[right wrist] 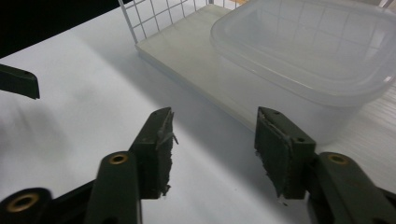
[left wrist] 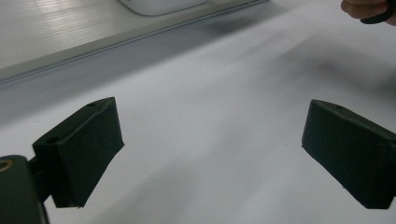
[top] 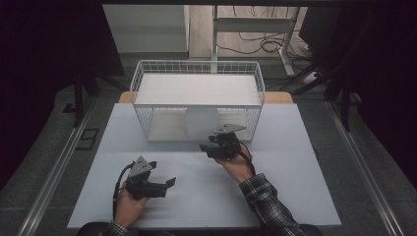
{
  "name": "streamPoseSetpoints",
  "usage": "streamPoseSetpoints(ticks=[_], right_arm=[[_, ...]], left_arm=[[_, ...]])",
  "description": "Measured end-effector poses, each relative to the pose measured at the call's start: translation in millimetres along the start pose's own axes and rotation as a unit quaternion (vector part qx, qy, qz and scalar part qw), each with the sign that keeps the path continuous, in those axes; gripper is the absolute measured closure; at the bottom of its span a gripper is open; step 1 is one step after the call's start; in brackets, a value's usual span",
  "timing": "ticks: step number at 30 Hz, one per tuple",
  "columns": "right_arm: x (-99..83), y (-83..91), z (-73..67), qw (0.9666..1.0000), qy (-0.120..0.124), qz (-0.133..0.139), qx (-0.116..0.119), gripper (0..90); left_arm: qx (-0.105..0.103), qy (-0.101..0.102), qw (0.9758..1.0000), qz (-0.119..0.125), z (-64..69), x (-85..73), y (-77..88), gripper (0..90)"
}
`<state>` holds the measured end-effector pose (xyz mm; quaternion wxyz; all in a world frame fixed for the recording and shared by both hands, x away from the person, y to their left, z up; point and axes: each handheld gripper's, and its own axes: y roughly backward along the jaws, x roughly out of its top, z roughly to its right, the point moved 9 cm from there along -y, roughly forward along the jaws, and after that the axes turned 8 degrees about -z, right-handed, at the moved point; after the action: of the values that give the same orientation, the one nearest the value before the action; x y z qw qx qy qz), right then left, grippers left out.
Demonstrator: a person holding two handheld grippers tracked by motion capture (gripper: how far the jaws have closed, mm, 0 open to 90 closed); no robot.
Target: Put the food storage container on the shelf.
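High view: a white wire basket (top: 196,101), lying on its side w/ the open face toward the person, is seen at the far half of the white table (top: 206,191). A translucent plastic container (top: 201,122) is set on the basket's lower shelf, near the front edge. The right gripper (top: 209,146) is held just in front of that opening, close to the container but apart from it; the left gripper (top: 169,183) is held low over the table, well apart from the basket.

Right gripper view: the jaws are spread partway w/ nothing between them; the container (right wrist: 308,60) is seen just beyond the pads, not touched.

Left gripper view: the jaws are spread wide over bare table, nothing pinched.
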<state>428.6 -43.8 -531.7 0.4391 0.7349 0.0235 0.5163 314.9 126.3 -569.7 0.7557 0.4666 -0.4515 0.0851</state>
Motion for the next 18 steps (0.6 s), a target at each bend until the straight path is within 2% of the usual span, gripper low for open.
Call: streamPoseSetpoints(ticks=[10, 18], right_arm=[[-9.4, 16.9, -4.4, 1.0, -0.002, 0.005, 0.006, 31.5], [-25.2, 24.9, -8.5, 0.9999, 0.01, -0.008, 0.006, 21.0]], left_arm=[[0.003, -0.013, 0.9999, 0.002, 1.1, 0.1, -0.1, 4.4], [-0.004, -0.013, 0.9999, 0.009, 1.3, 1.0, 1.5, 4.2]])
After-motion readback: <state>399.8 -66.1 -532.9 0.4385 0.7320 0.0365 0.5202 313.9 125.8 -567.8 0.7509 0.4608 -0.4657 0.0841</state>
